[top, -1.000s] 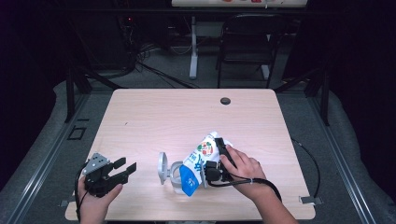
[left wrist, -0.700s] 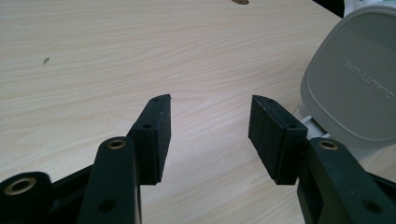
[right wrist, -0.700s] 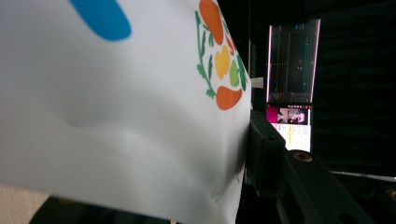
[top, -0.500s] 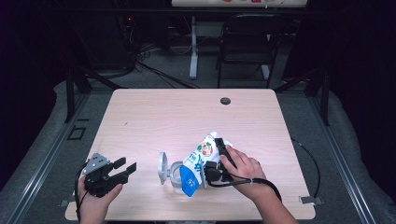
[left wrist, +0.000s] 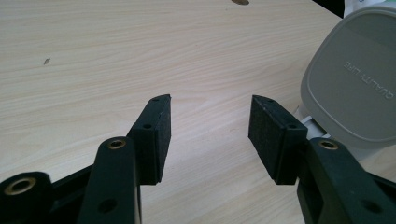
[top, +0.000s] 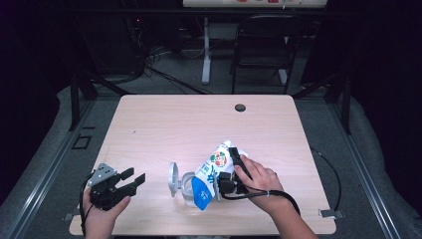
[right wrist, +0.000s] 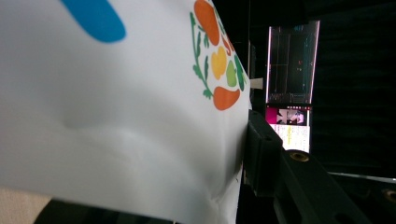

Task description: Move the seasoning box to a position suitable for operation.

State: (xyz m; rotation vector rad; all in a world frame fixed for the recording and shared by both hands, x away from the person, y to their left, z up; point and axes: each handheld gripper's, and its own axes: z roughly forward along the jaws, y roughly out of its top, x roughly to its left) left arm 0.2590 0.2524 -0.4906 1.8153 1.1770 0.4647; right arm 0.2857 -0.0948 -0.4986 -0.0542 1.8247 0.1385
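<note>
Pouch, high view: white pouch (top: 213, 172) with blue patch and fruit print lies tilted on the front half of the wooden table (top: 164, 124), its lower end over a clear container (top: 188, 185).
Container lid, high view: grey lid (top: 173, 179) stands open on the container's left side.
Right gripper, high view: right gripper (top: 228, 175) sits against the pouch's right side, a hand on top of it; cable loops off to the right.
Left gripper, high view: left gripper (top: 133, 179) is held near the front left corner, well apart from the container, jaws apart with nothing between them.
Left gripper view, jaws: both black pads stand wide apart over bare table; nothing is gripped.
Left gripper view, lid: grey lid (left wrist: 352, 88) stands at the right edge, just beyond the right jaw, lettering on its face.
Right gripper view, pouch: pouch (right wrist: 116, 107) lies across the jaws; its film dents where the right-hand pad presses in.
Right gripper view, jaws: jaws have just been closing, now clamped on the pouch; the other pad is hidden behind the film.
Right gripper view, background: lit screens (right wrist: 289, 84) in a dark room.
</note>
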